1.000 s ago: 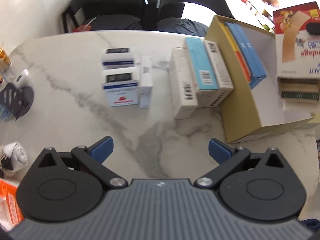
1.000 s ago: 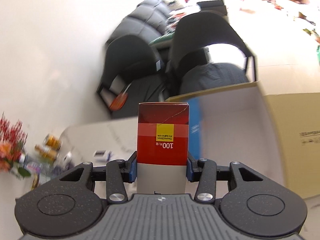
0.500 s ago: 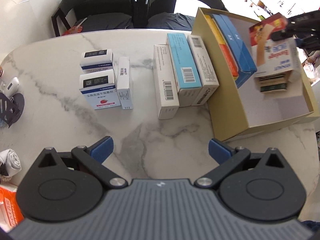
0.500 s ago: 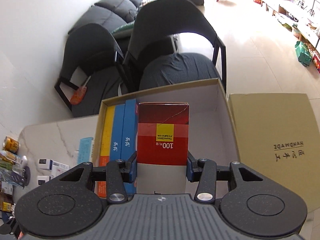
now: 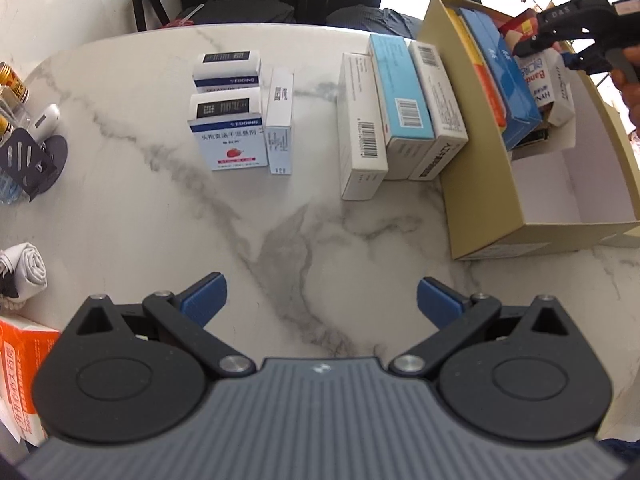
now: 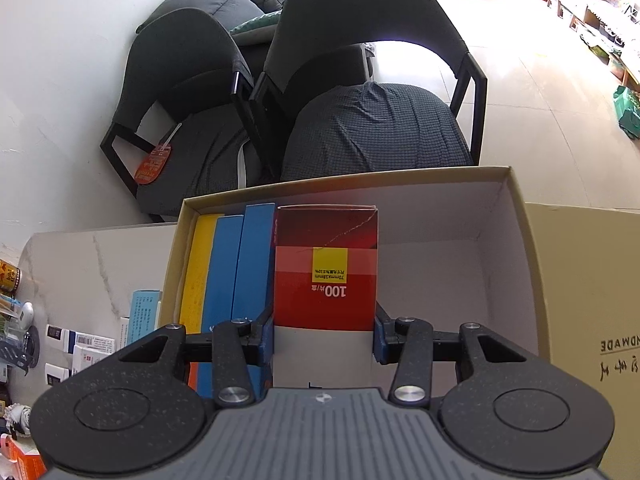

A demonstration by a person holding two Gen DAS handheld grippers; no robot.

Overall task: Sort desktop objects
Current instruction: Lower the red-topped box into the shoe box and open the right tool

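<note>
My right gripper [image 6: 324, 340] is shut on a red and white bandage box [image 6: 326, 272], held inside the tan cardboard box [image 6: 516, 216] beside the blue boxes [image 6: 236, 276] and a yellow one [image 6: 198, 272] standing along its left wall. From the left wrist view the same bandage box [image 5: 544, 84] sits low in the cardboard box [image 5: 480, 216] under the right gripper [image 5: 560, 46]. My left gripper [image 5: 320, 300] hangs open over bare marble, with nothing between its blue pads. Three long boxes [image 5: 400, 108] lie beside the cardboard box, and three small medicine boxes [image 5: 240, 116] lie further left.
The cardboard box's lid [image 6: 592, 320] lies to its right. Two dark chairs [image 6: 360, 80] stand behind the marble table [image 5: 160, 220]. At the table's left edge are cans [image 5: 12, 84], a black stand [image 5: 28, 156], a rolled cloth [image 5: 28, 268] and an orange box [image 5: 24, 376].
The right gripper has carried the bandage box forward and down into the cardboard box, next to the blue boxes. The left gripper stayed open and barely shifted.
</note>
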